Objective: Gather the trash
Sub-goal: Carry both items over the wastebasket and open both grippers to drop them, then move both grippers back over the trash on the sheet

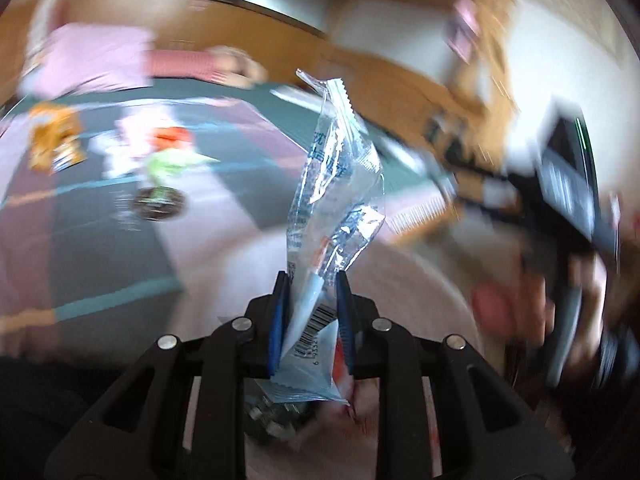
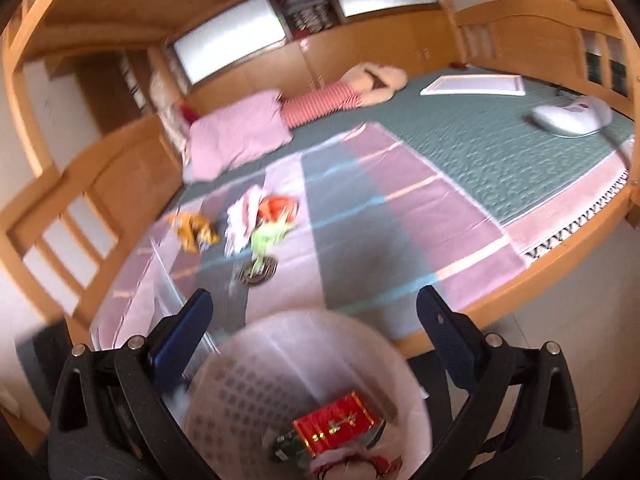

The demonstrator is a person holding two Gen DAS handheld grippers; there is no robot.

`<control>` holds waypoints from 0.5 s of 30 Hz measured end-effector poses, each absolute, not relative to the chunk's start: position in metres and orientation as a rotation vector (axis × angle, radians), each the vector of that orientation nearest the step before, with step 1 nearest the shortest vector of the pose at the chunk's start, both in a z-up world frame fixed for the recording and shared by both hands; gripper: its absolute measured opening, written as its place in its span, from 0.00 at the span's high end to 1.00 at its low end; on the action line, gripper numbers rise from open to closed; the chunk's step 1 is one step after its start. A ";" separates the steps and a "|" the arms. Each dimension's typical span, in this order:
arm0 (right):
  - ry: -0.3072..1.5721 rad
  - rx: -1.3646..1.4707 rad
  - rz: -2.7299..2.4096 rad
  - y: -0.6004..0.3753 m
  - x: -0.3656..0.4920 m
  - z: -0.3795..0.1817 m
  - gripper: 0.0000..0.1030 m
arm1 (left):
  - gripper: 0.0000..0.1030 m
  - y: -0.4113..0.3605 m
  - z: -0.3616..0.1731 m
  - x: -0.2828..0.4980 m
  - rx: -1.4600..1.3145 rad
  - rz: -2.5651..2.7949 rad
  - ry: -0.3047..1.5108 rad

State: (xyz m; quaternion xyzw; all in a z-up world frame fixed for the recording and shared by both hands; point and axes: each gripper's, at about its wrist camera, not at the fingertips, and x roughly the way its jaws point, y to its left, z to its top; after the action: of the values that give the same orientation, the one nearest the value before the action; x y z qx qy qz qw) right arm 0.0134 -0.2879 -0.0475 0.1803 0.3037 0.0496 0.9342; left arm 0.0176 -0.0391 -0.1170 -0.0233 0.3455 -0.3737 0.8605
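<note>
Your left gripper (image 1: 311, 280) is clamped on a clear plastic wrapper (image 1: 340, 184), barcode end down between the blue pads (image 1: 277, 320), the rest standing up crumpled. Left of the wrapper, on the striped bedcover (image 1: 100, 220), lie an orange packet (image 1: 56, 140), a green scrap (image 1: 168, 164) and a dark round lid (image 1: 160, 202). Everything right of the wrapper is blur.

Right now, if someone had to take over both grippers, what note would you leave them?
Left gripper: shut on a clear plastic wrapper, not yet binned.
Right gripper: open, empty, above the white bin.
Done: a red packet and other scraps lie in the bin.
Left on the bed mat: an orange wrapper, a red wrapper, a green wrapper, white paper and a dark round lid.
</note>
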 end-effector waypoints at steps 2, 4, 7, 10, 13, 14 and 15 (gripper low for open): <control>0.625 0.377 0.093 -0.293 0.014 -0.045 0.03 | 0.71 -0.064 -0.126 0.004 0.103 -0.823 0.741; 0.630 0.380 0.088 -0.294 0.015 -0.047 0.03 | 0.60 -0.082 -0.134 -0.007 0.238 -0.812 0.737; 0.648 0.391 0.095 -0.293 0.016 -0.052 0.03 | 0.30 -0.092 -0.136 -0.018 0.316 -0.815 0.709; 0.663 0.402 0.109 -0.289 0.018 -0.056 0.03 | 0.18 -0.088 -0.132 -0.022 0.292 -0.823 0.684; 0.663 0.400 0.118 -0.286 0.019 -0.056 0.03 | 0.16 -0.081 -0.130 -0.018 0.248 -0.799 0.690; 0.661 0.399 0.119 -0.286 0.018 -0.055 0.03 | 0.16 -0.079 -0.128 -0.017 0.232 -0.792 0.692; 0.658 0.398 0.118 -0.286 0.018 -0.054 0.03 | 0.16 -0.076 -0.127 -0.013 0.209 -0.783 0.694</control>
State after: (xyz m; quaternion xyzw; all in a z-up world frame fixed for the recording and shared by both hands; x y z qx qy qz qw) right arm 0.0180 -0.2858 -0.0543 0.1942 0.3208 0.0578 0.9252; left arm -0.0129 -0.0763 -0.1271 0.0996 0.3307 -0.3730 0.8612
